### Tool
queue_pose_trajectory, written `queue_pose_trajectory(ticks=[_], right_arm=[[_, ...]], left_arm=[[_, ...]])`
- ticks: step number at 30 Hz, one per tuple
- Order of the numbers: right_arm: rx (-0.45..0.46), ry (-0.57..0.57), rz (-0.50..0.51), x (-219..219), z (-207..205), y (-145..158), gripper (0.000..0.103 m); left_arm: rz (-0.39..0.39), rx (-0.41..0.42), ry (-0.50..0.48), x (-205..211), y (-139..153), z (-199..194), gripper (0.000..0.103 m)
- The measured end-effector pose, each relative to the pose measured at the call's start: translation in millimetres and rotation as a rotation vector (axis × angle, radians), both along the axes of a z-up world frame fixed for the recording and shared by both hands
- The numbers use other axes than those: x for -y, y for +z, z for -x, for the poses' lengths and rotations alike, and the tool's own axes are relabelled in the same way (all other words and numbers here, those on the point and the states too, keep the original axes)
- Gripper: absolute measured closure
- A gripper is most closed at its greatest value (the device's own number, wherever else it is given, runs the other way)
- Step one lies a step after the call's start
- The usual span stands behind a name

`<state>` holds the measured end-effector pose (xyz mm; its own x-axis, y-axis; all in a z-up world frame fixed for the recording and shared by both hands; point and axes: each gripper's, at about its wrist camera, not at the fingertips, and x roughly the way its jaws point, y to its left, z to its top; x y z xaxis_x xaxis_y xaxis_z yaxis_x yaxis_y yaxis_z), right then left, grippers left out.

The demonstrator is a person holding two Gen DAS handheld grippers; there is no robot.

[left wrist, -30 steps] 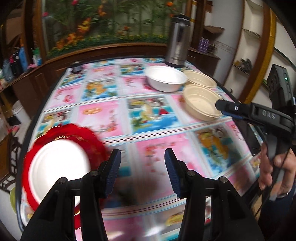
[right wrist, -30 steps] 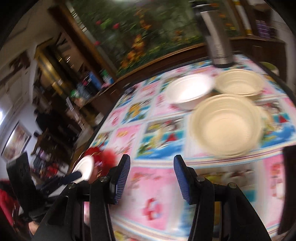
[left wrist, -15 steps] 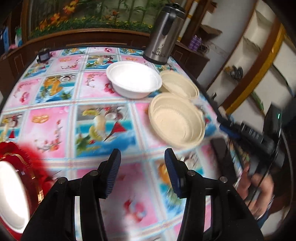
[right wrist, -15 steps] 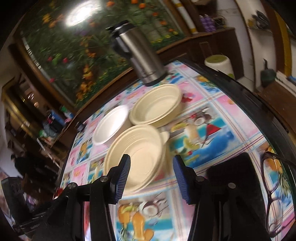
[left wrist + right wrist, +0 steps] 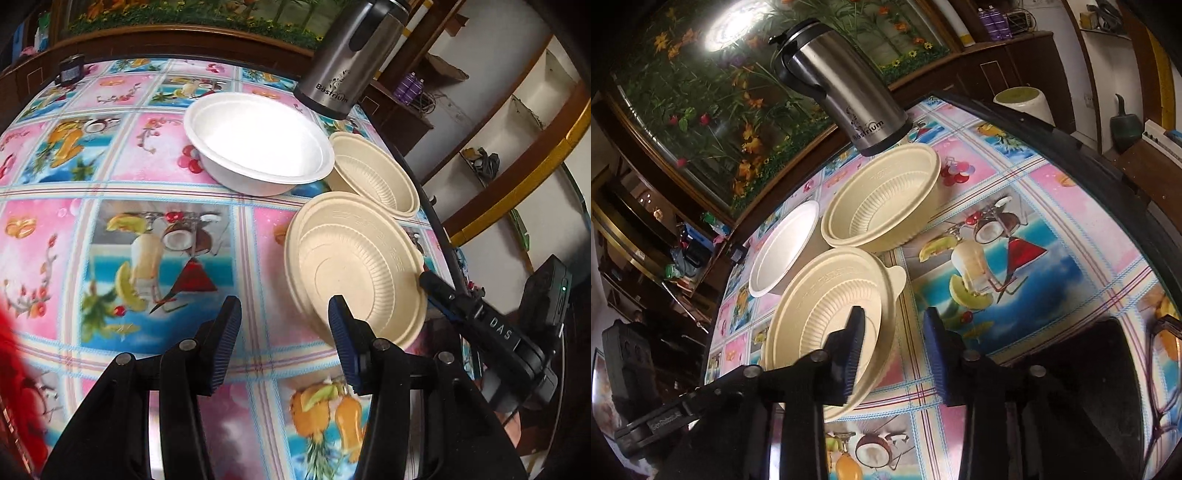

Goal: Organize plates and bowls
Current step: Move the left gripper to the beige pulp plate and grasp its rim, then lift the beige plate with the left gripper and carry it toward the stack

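Observation:
A near cream bowl (image 5: 354, 262) (image 5: 827, 295) sits on the patterned table. A second cream bowl (image 5: 373, 173) (image 5: 882, 199) lies behind it, and a white bowl (image 5: 258, 140) (image 5: 783, 251) to its left. My left gripper (image 5: 284, 347) is open and empty, its right finger at the near bowl's front rim. My right gripper (image 5: 895, 350) is open, straddling the near bowl's right rim; its left finger is over the bowl's inside. It also shows at the bowl's right edge in the left wrist view (image 5: 436, 291).
A steel thermos (image 5: 351, 55) (image 5: 842, 85) stands behind the bowls. A red plate's edge (image 5: 14, 369) shows at far left. A black pad (image 5: 1082, 354) and glasses (image 5: 1163, 362) lie near the table's right edge. Shelves stand to the right.
Both grippers have moved in on the near cream bowl. My right gripper now straddles its rim. The red plate with the white dish has slid out of the left view.

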<state>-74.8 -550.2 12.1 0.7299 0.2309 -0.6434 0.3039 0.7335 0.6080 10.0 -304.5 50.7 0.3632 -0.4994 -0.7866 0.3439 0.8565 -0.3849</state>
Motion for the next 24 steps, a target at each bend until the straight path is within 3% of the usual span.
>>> queue_pose_trajectory(ticks=[2,3,4,6,14,24], right_arm=[[0.000,0.013,-0.003,-3.4,-1.7,-2.8,0.089],[0.001,0.016,-0.002,-4.5,-1.7,-3.2,0.091],[0.009,0.018,-0.001,-5.9,-0.6,-2.0,0.091],[0.016,0.022,0.014,-9.1,1.9,2.5,0.091],[0.035,0.075,-0.001,-31.1,15.6,10.0,0.091],[0.063,0.185,-0.018,-77.2,43.4,24.0,0.091]], left_arm=[[0.000,-0.003,-0.014,6.5,-4.8,-4.7,0.063],[-0.009,-0.003,-0.024,9.3,-7.2,-6.2,0.077],[-0.002,-0.005,-0.035,11.2,-9.1,-7.1,0.084],[-0.003,0.004,-0.041,11.7,-9.4,-5.7,0.089],[-0.092,0.075,-0.037,-5.1,-2.5,10.5,0.089],[-0.139,0.083,-0.031,-54.9,-8.1,47.9,0.088]])
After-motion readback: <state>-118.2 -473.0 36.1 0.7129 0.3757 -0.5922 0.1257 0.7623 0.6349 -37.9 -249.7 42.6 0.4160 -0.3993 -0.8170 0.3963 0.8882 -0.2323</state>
